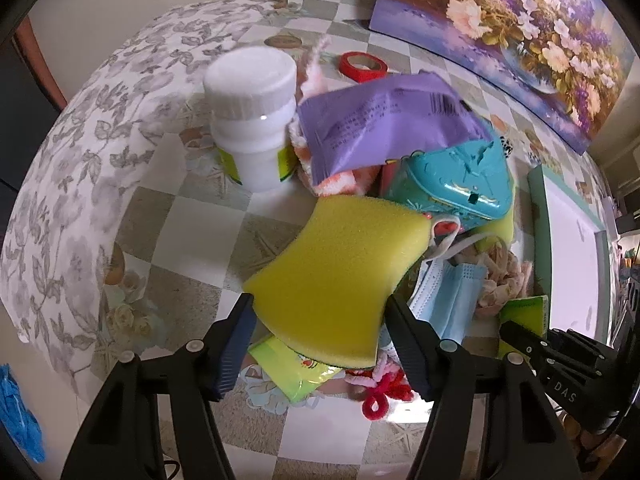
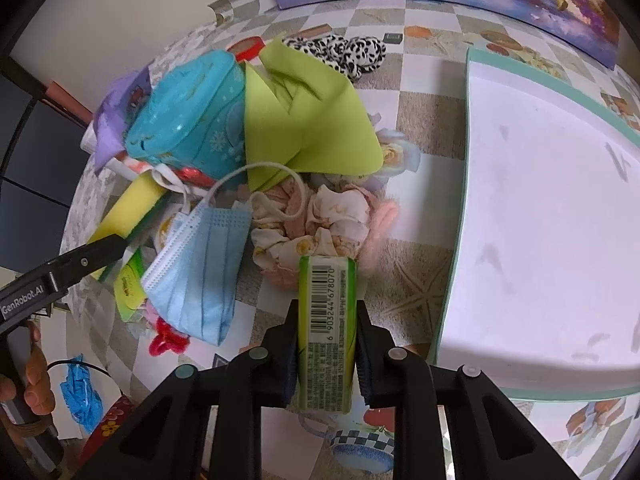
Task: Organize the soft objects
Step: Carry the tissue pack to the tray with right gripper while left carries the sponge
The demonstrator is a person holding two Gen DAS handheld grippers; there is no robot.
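My left claw (image 1: 320, 304) clamps a yellow sponge (image 1: 328, 276) by its narrow waist, lifted and tilted over the pile. My right claw (image 2: 327, 344) grips a green tissue pack (image 2: 326, 332), barcode side up. A blue face mask (image 2: 204, 272) lies crumpled on the surface (image 2: 416, 280), just beside a bundle of cream and pink cloth (image 2: 320, 216).

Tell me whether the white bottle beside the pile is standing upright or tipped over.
Upright. The white bottle stands on its base on the table, with its cap on top.
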